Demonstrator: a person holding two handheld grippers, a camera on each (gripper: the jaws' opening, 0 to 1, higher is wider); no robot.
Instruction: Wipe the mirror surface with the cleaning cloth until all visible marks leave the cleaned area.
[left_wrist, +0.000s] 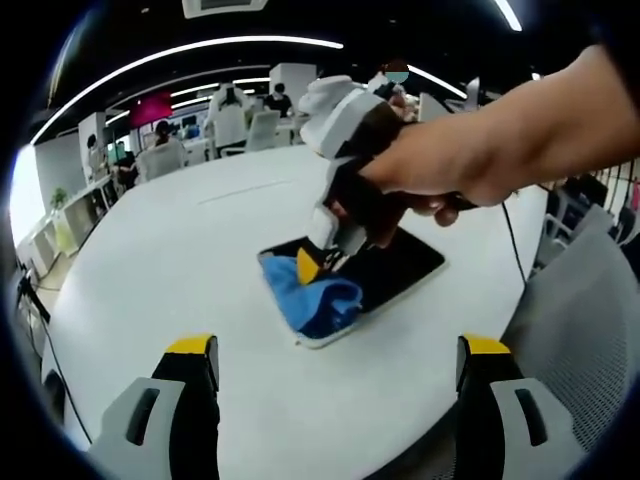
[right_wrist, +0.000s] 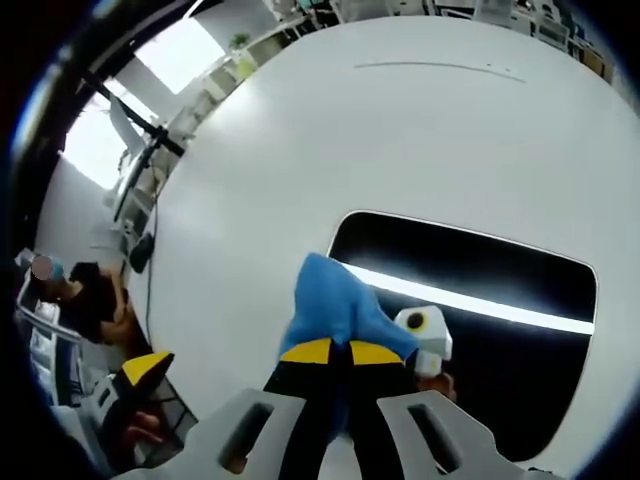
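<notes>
A dark rectangular mirror (left_wrist: 405, 265) with a pale edge lies flat on the white table (left_wrist: 180, 250). A blue cleaning cloth (left_wrist: 322, 298) rests on the mirror's near-left end. My right gripper (left_wrist: 320, 262), held by a hand, points down onto the cloth. In the right gripper view its yellow-tipped jaws stand close together, and the right gripper (right_wrist: 340, 352) is shut on the blue cloth (right_wrist: 335, 300), pressing it against the mirror (right_wrist: 490, 290), which reflects a ceiling light strip. My left gripper (left_wrist: 338, 348) hovers open in front of the mirror, holding nothing.
The round table's edge curves close by on the right, beside a grey mesh chair (left_wrist: 590, 300). A cable (left_wrist: 515, 240) trails off the table there. Chairs, desks and seated people stand far behind the table. The left gripper (right_wrist: 135, 385) shows at the lower left.
</notes>
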